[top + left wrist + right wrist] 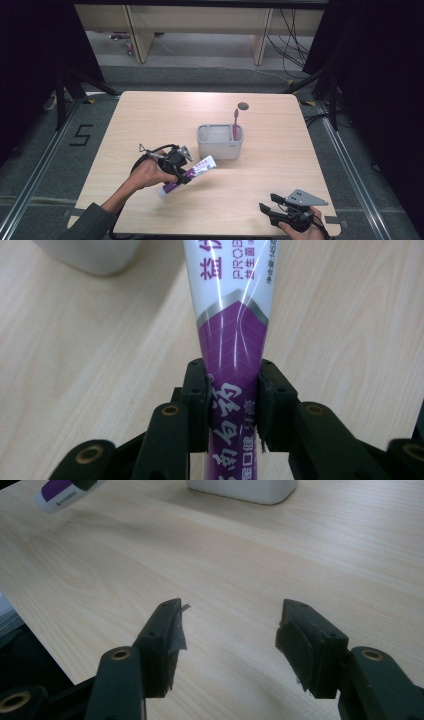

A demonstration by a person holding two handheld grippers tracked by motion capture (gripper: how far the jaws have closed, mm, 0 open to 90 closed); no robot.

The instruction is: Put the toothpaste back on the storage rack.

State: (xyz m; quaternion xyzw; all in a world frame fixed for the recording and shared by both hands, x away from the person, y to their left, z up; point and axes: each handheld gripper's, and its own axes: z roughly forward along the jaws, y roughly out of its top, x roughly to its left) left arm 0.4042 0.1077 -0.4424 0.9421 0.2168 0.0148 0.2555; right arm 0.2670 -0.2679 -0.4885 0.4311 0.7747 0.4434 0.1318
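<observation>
A purple and white toothpaste tube [191,172] is clamped in my left gripper [181,169], lifted a little off the wooden table [150,115]. In the left gripper view both pads press on the tube's purple part [231,355], and its white end points away toward the bin. A grey rectangular bin [220,141] stands mid-table with a pink toothbrush [235,124] upright in its right side. My right gripper [266,207] rests near the front right edge, jaws apart with nothing between them [229,630].
A round cable hole [243,106] sits near the table's far edge. The bin's base [242,490] and the tube's cap end [60,492] show at the top of the right gripper view. Black stands and cables flank the table on the floor.
</observation>
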